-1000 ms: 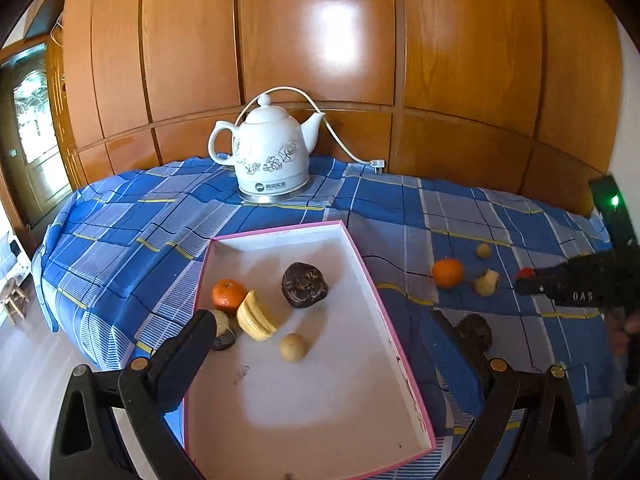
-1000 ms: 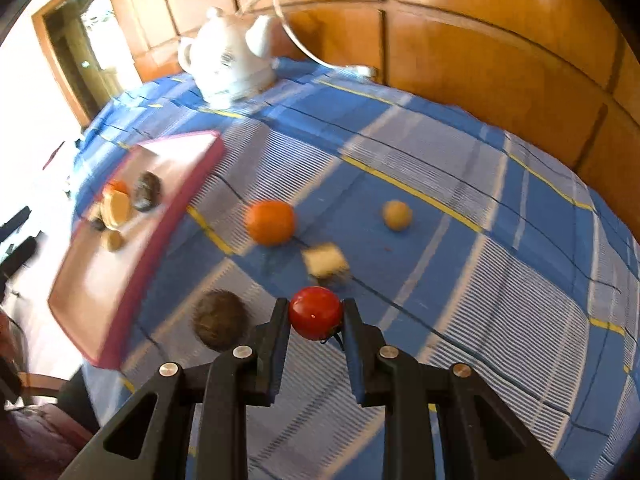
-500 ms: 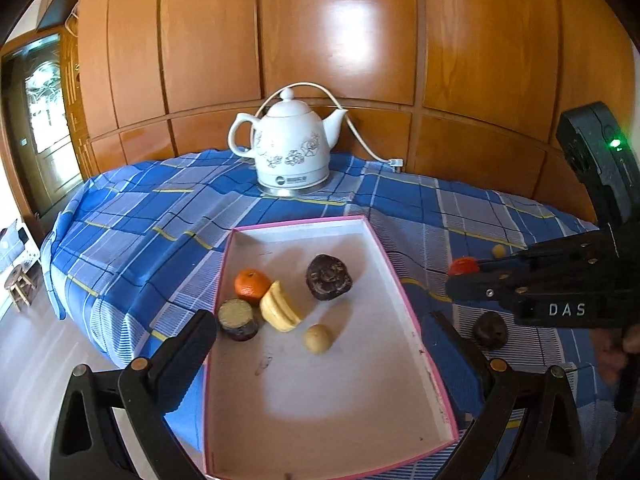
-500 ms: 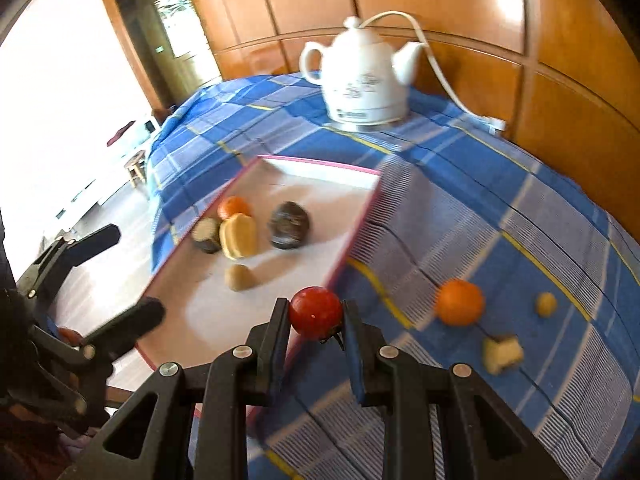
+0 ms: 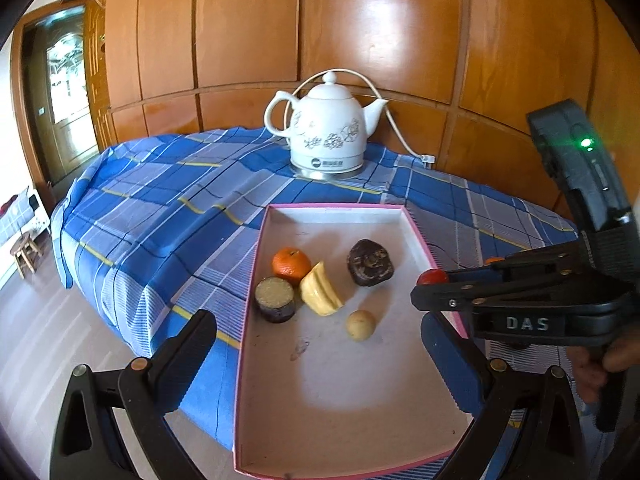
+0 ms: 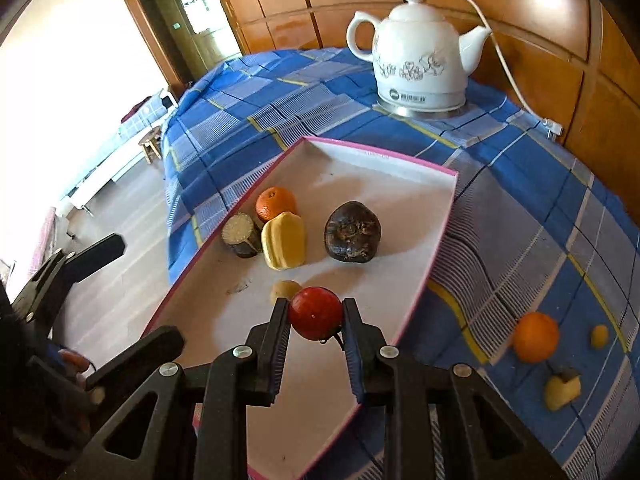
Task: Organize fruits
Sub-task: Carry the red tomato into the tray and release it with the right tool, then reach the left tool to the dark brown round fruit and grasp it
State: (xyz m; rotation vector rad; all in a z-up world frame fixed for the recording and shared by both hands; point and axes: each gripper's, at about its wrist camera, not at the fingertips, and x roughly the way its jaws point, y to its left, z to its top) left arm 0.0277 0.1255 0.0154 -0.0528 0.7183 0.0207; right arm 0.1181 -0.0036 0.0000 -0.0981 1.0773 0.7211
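I am carrying a small round glossy red fruit (image 6: 316,318) in the right gripper (image 6: 316,320), its 2 fingers clamped on the fruit's sides, a short stem hanging under it. It is hanging above the near right part of the shallow white cardboard tray with the pink rim (image 6: 444,216), just inside the rim and not yet resting on the floor of it.

By my count, 5 pieces are already lying in the tray: a small orange mandarin (image 6: 275,203), a pale yellow ridged fruit (image 6: 283,246), a dark-skinned cut piece with a pale grainy face (image 6: 240,234), a dark brown lumpy fruit (image 6: 352,232) and a small tan round fruit (image 6: 285,290) just beyond my fingertips. On the blue plaid cloth (image 6: 520,200) to the right, 3 are still waiting: a larger orange (image 6: 535,337), a tiny yellow ball (image 6: 599,336) and a pale yellow cut chunk (image 6: 562,391). So I am judging the job a little past halfway.

The left gripper (image 5: 320,344) is hovering over the tray's near end, spread wide with nothing between its fingers. A white ceramic electric kettle with a floral print (image 5: 328,134) is standing behind the tray.
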